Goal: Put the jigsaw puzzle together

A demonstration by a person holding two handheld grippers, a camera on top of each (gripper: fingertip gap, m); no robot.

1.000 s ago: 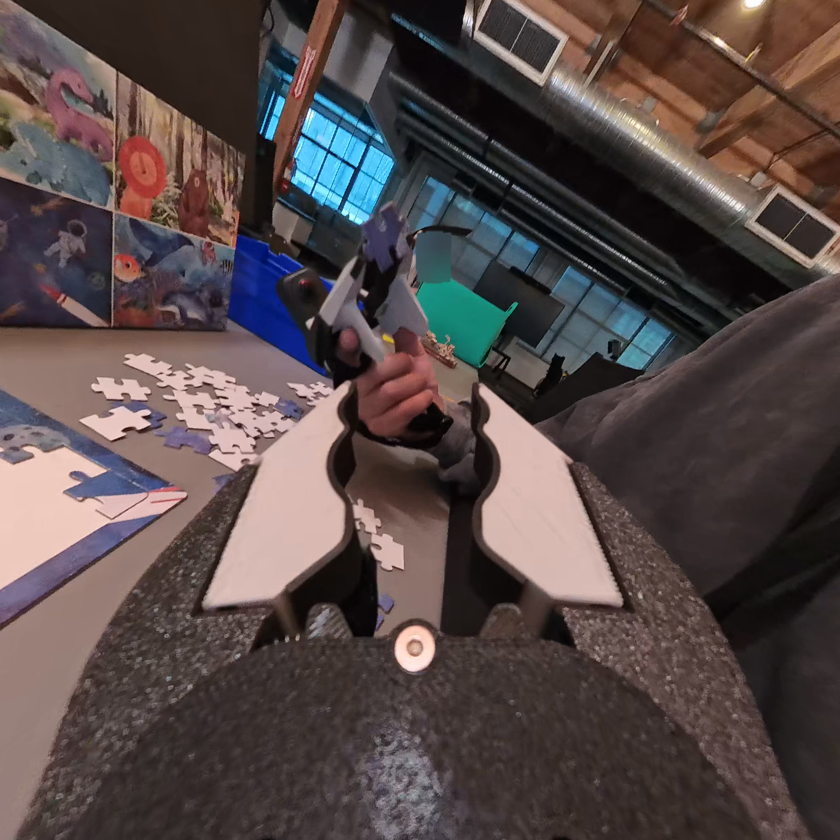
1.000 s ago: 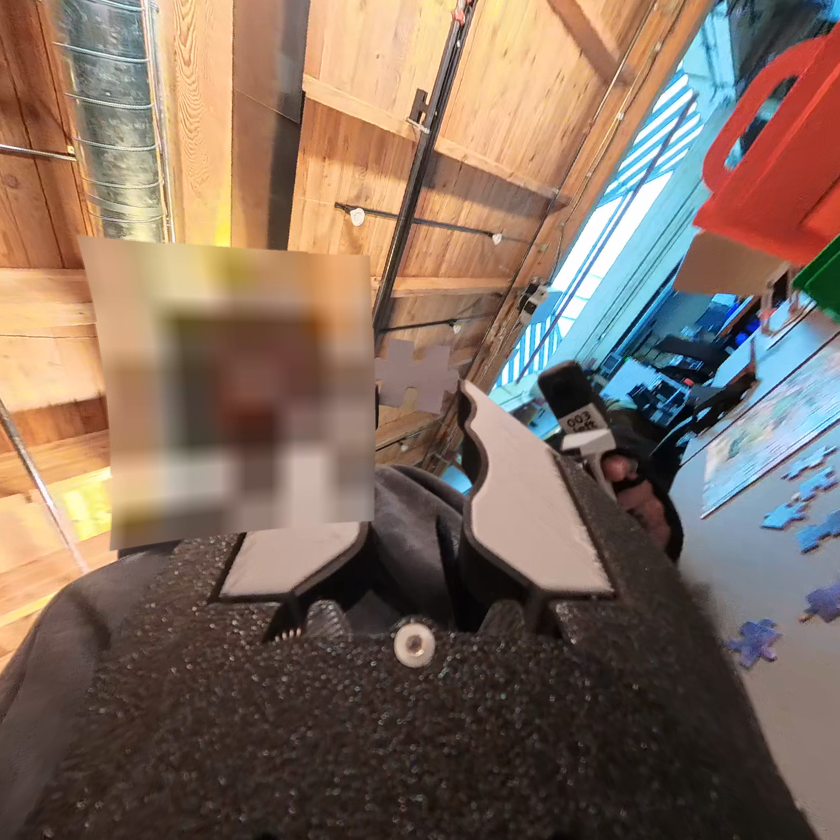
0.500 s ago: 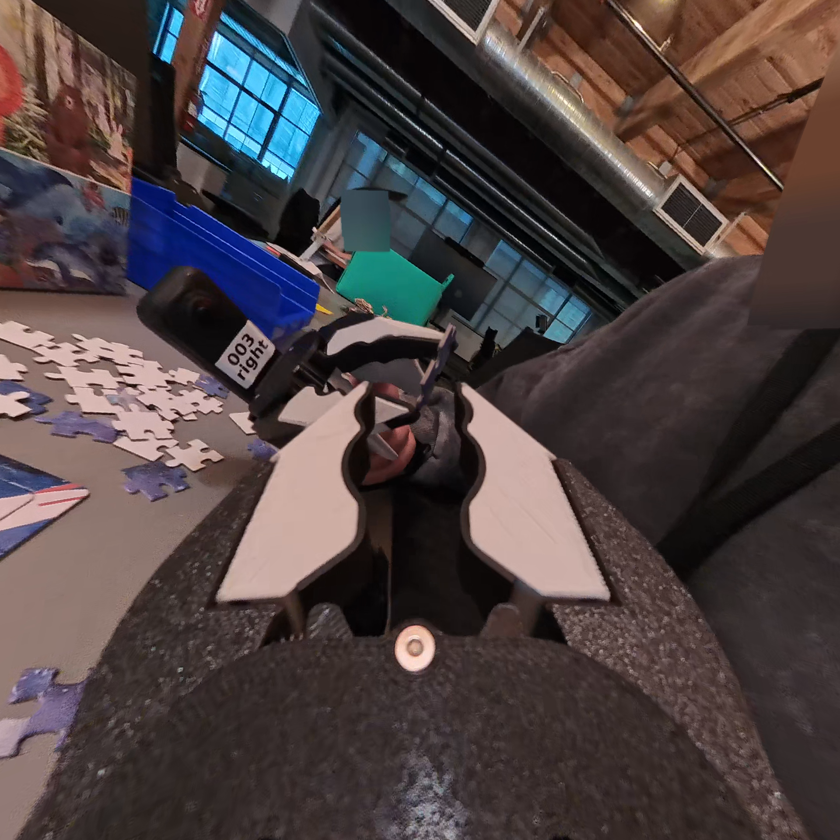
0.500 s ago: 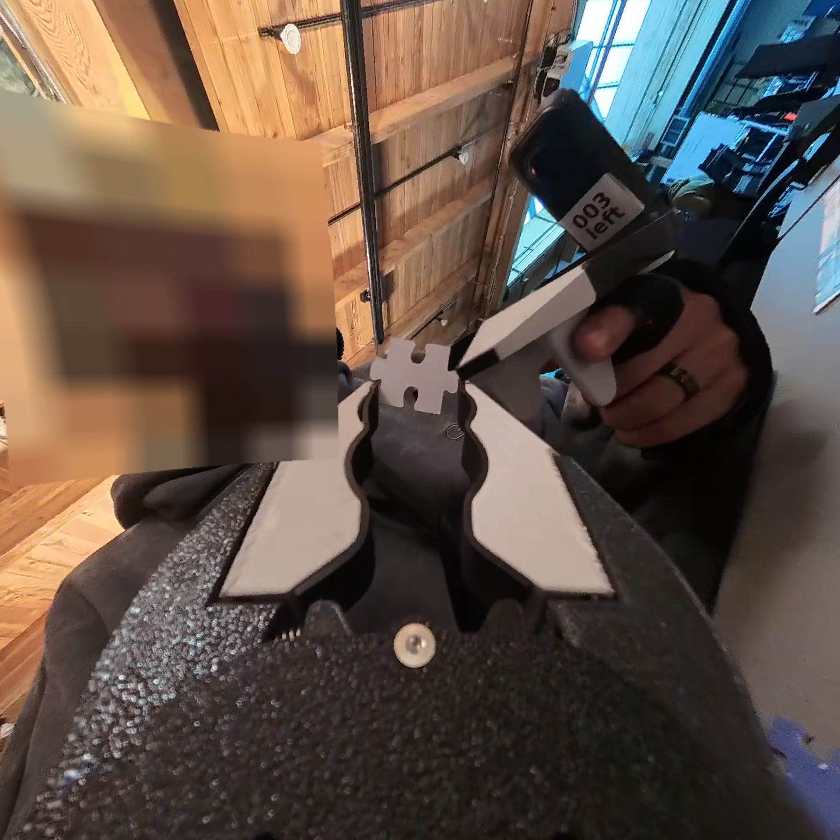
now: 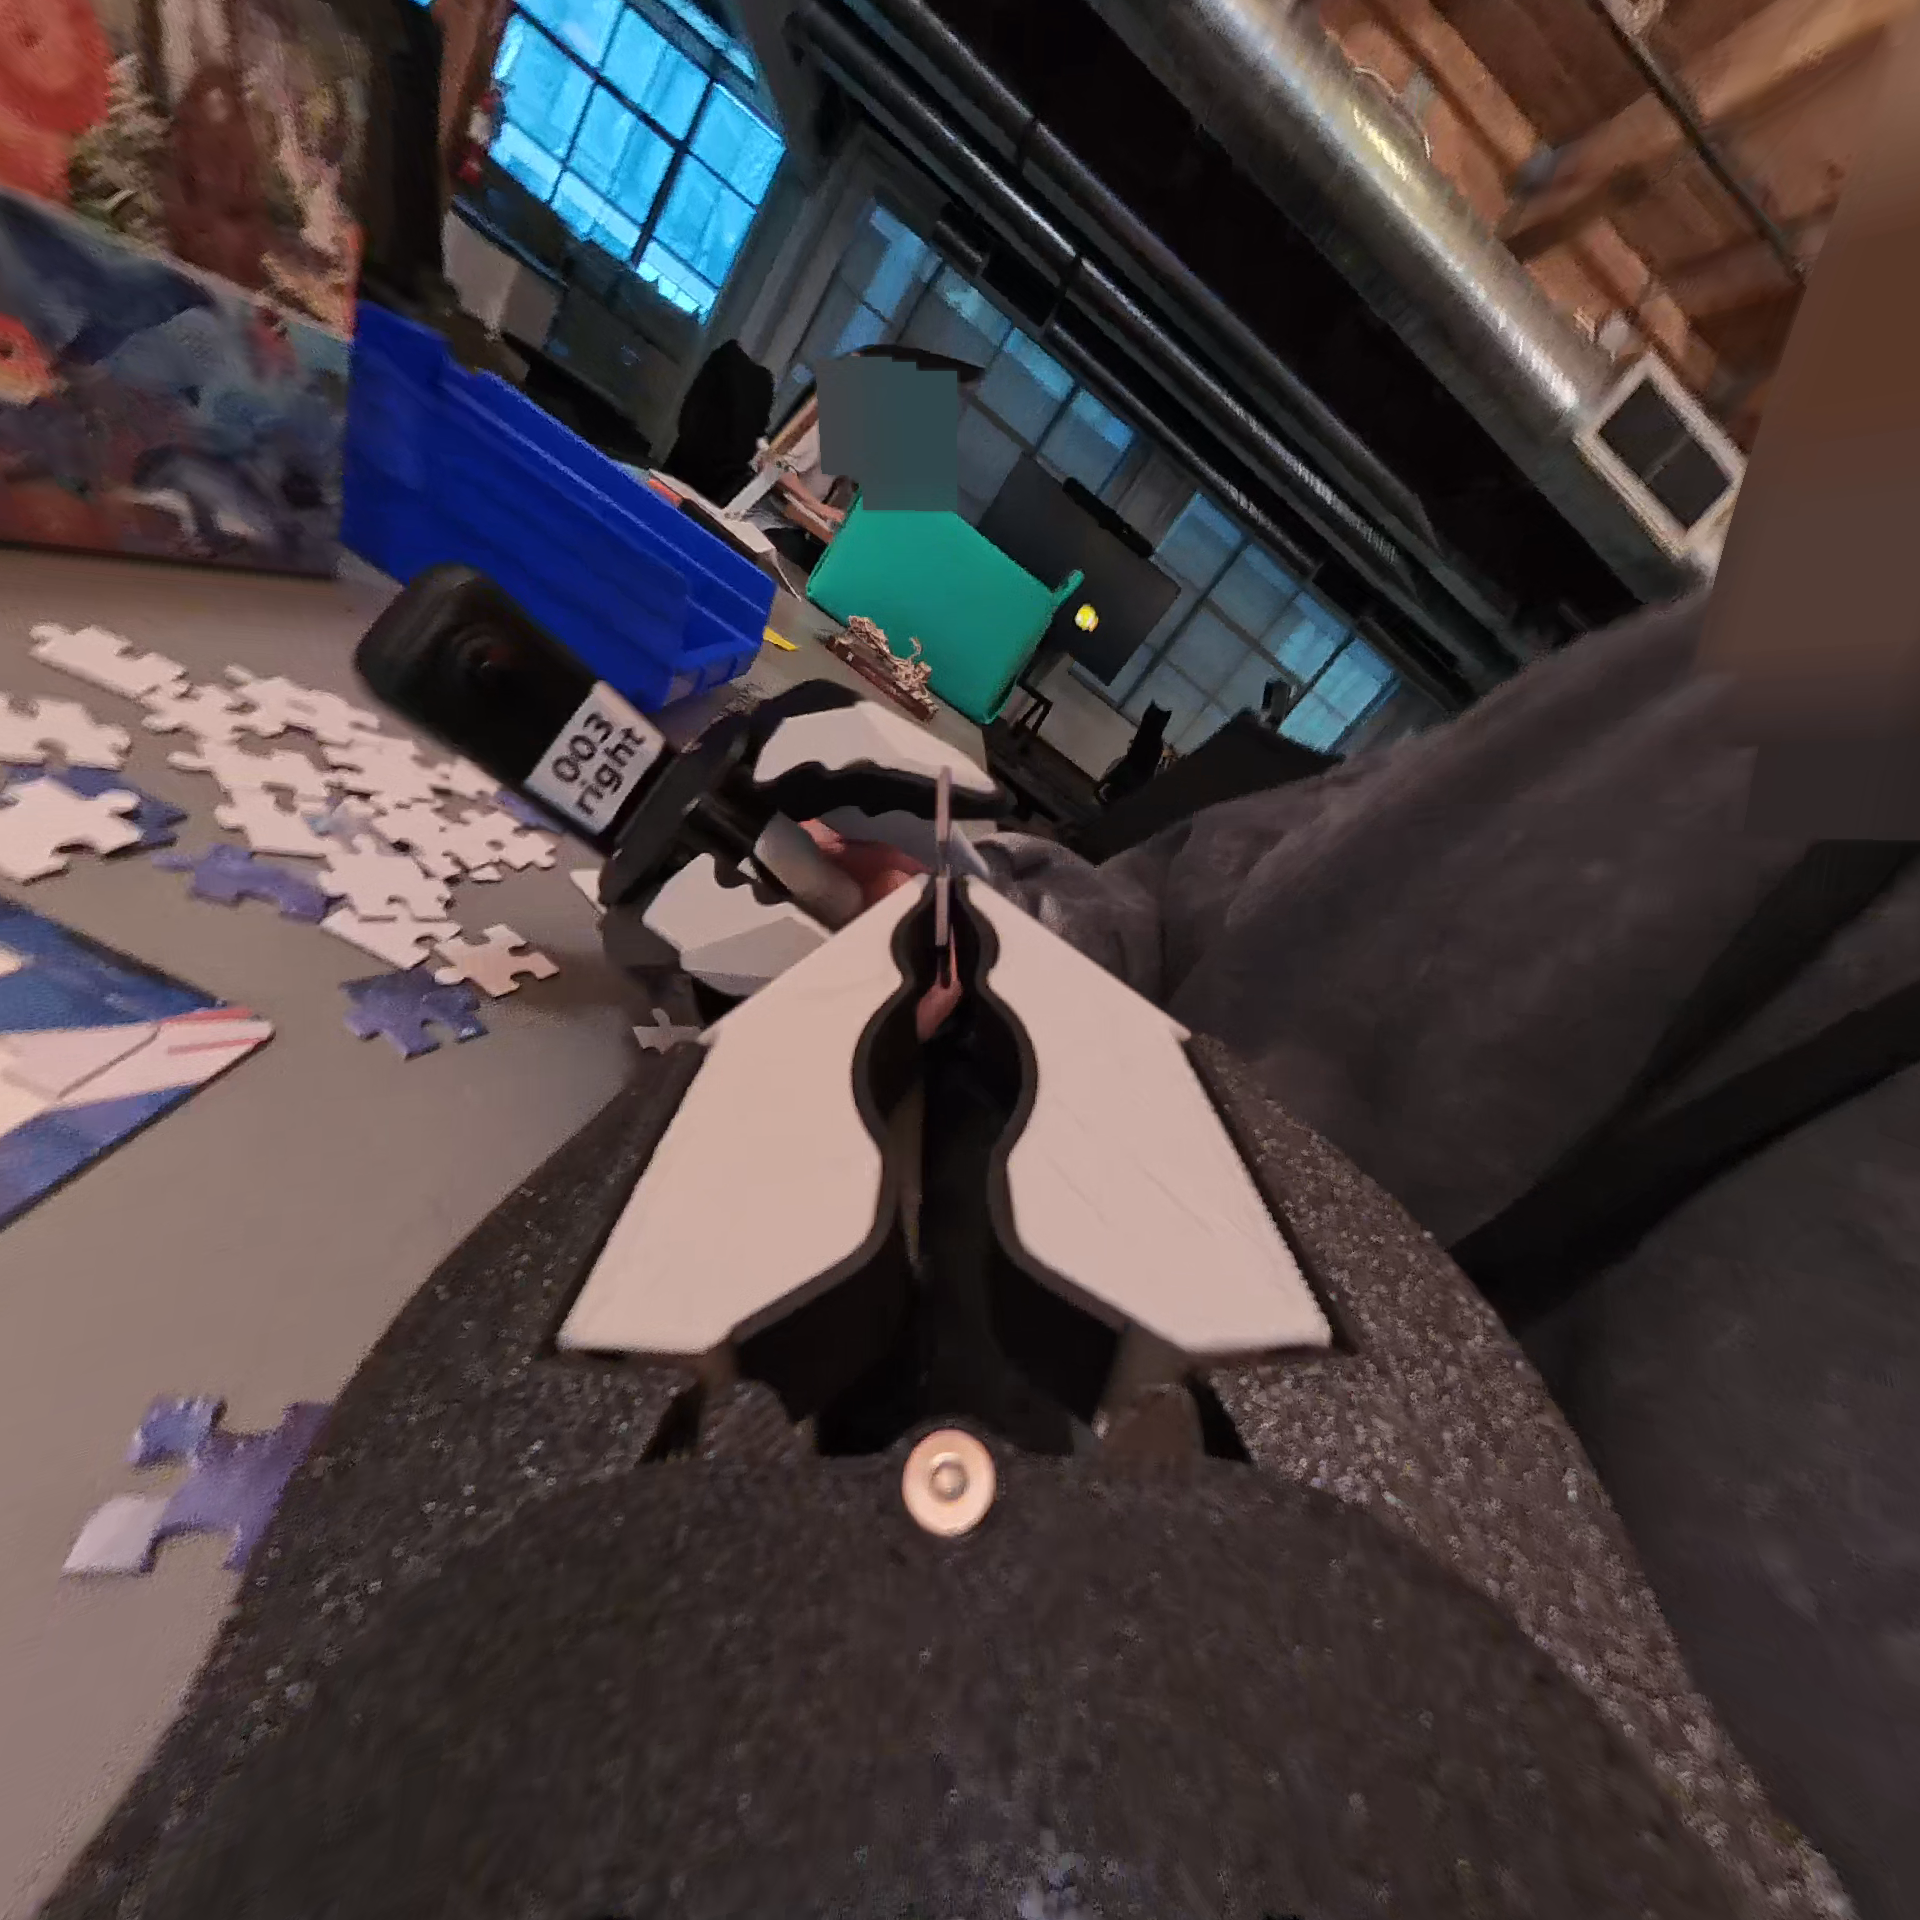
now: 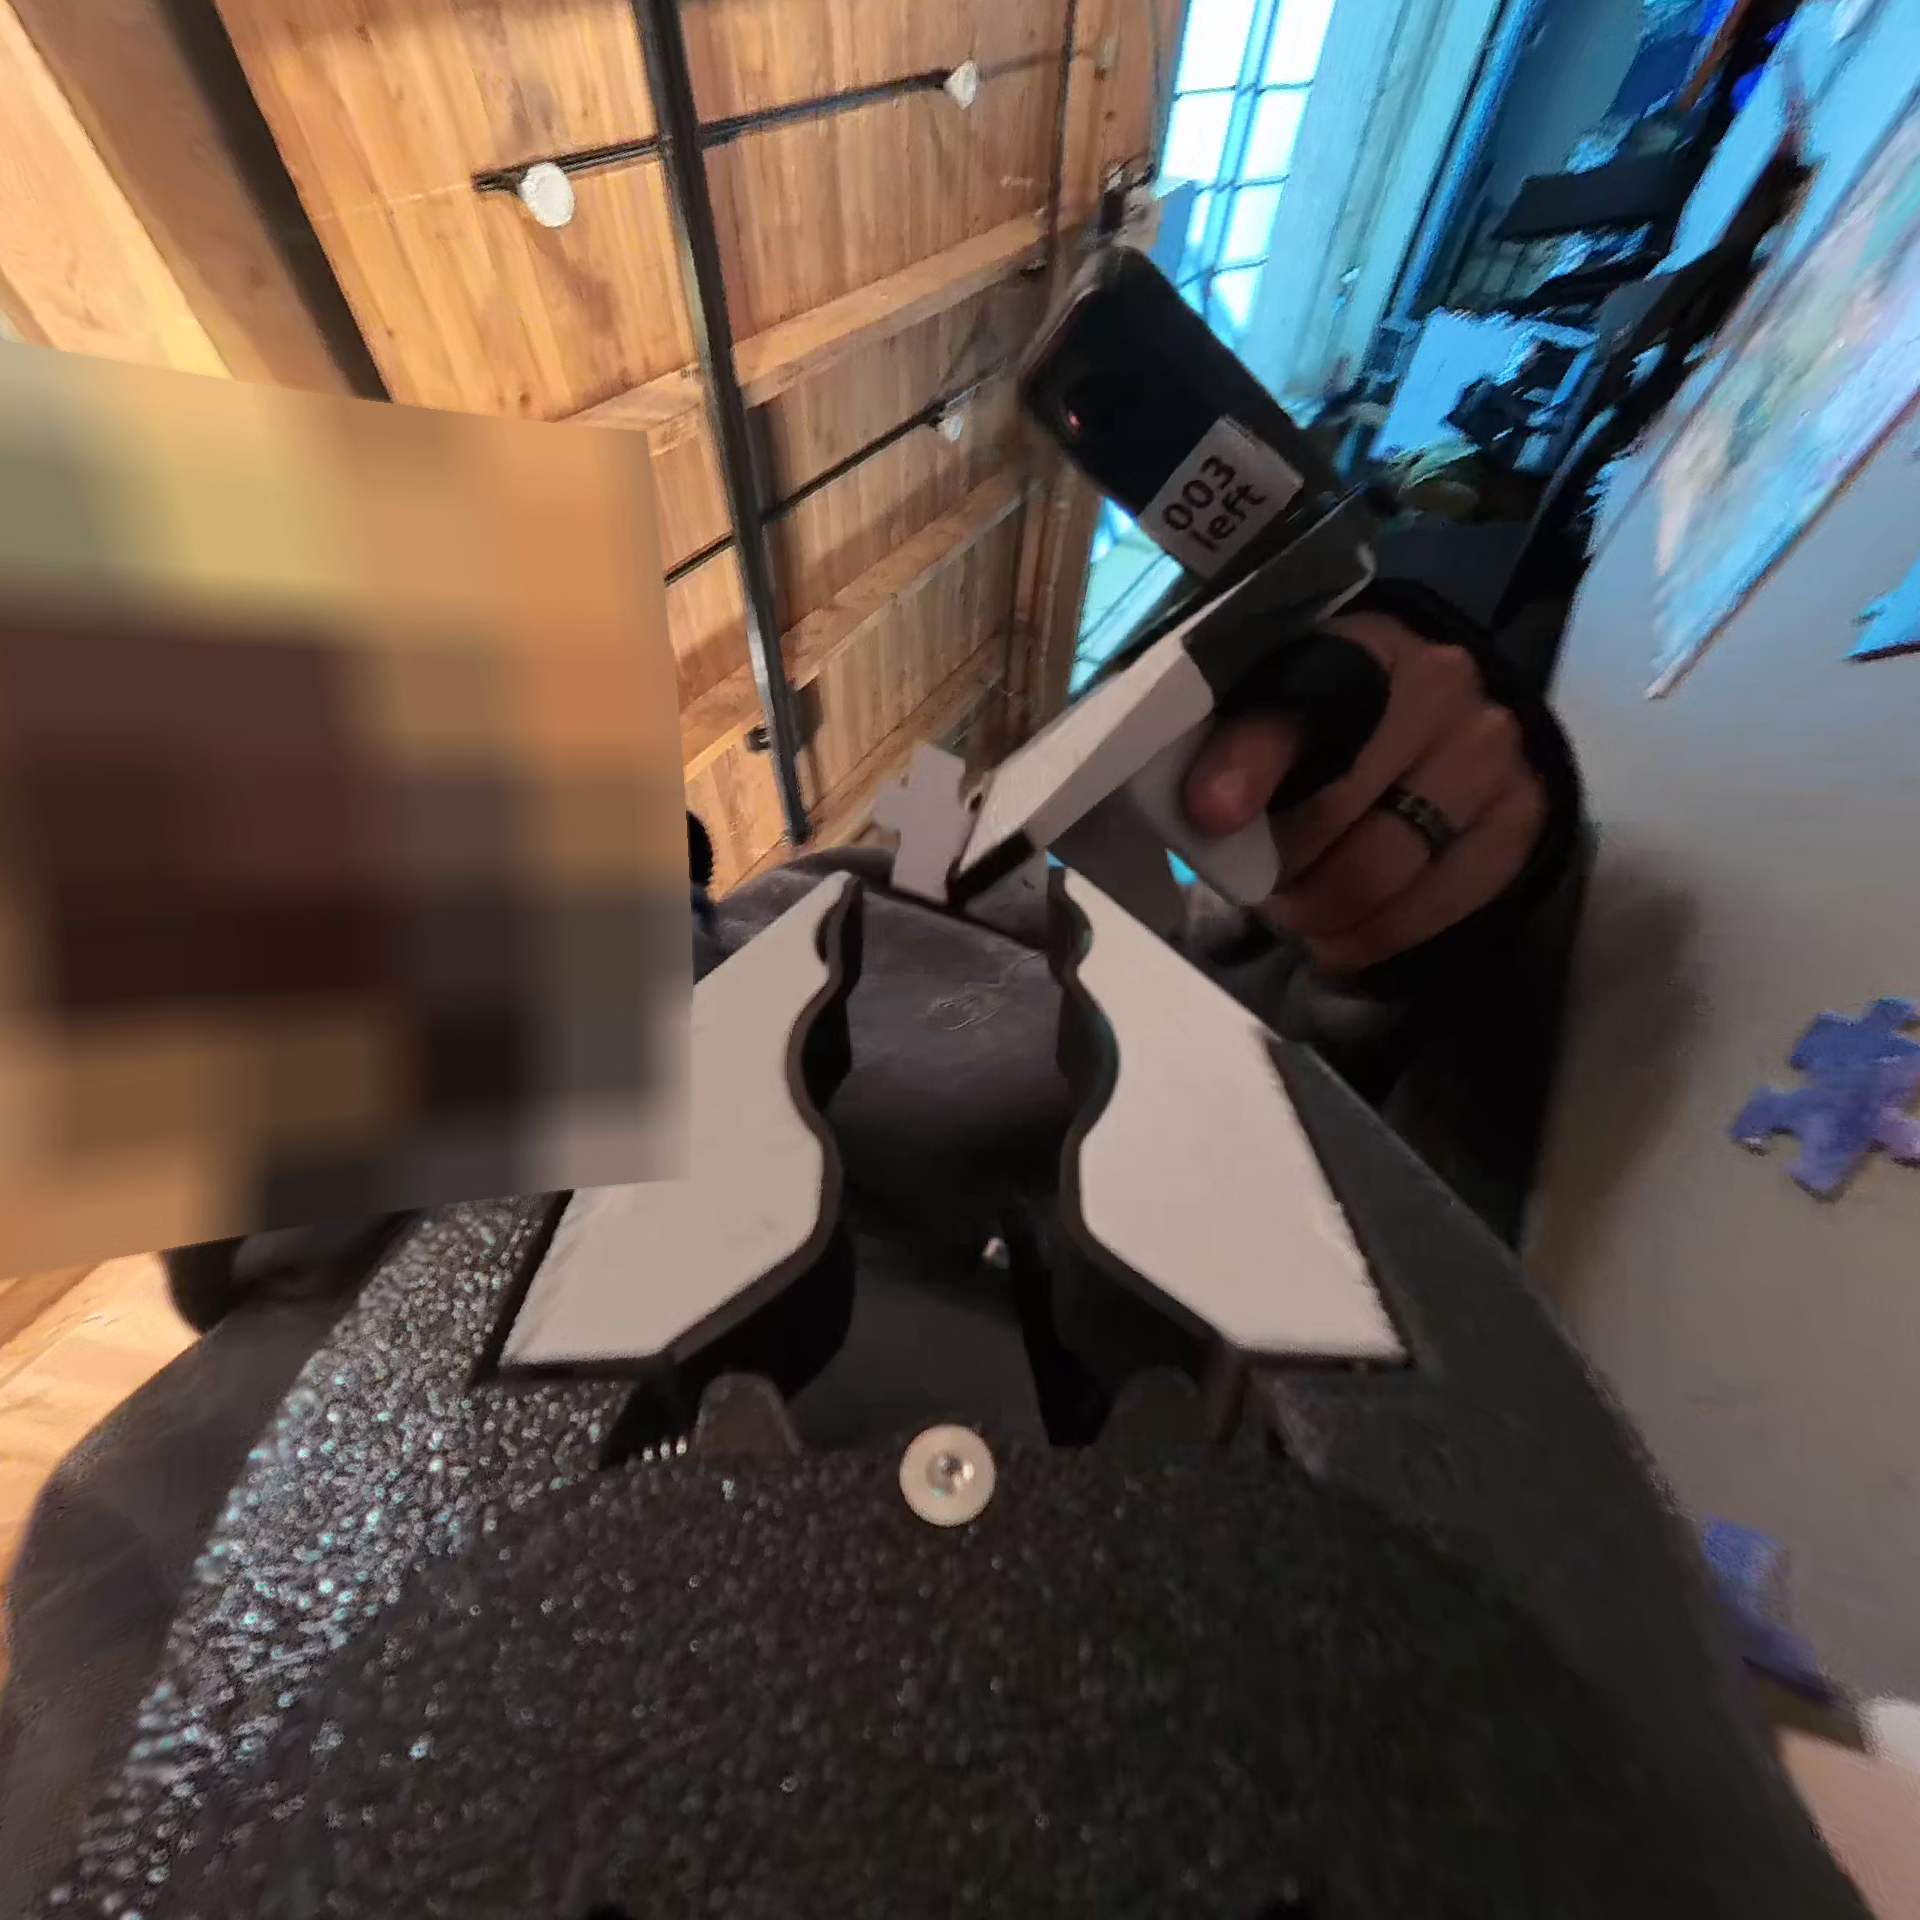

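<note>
A jigsaw piece (image 5: pixel 942 831), seen edge-on in the left wrist view, is pinched between the tips of my left gripper (image 5: pixel 943 914), which is shut on it. In the right wrist view the same piece (image 6: pixel 920 821) shows its grey back, held by the left gripper (image 6: pixel 971 847) just above my right gripper (image 6: pixel 956 899), whose jaws stand open and empty around nothing. The right gripper (image 5: pixel 909 862) also shows just beyond the left one. The partly built puzzle (image 5: pixel 94 1039) lies at the left on the grey table (image 5: pixel 364 1195).
Several loose white and blue pieces (image 5: pixel 312 790) lie on the table, with one blue piece (image 5: pixel 197 1475) close by and another in the right wrist view (image 6: pixel 1849 1101). A picture box (image 5: pixel 156 364), a blue bin (image 5: pixel 540 540) and a green bin (image 5: pixel 935 613) stand behind. A person's dark sleeve (image 5: pixel 1455 935) fills the right. Left and right tips are no more than a few centimetres apart. Both grippers' tips are roughly 20 centimeters from the partly built puzzle (image 5: pixel 94 1039).
The right gripper brought the piece down between the left gripper's open fingers. The left gripper has shut on it and the right gripper has opened and let go.
</note>
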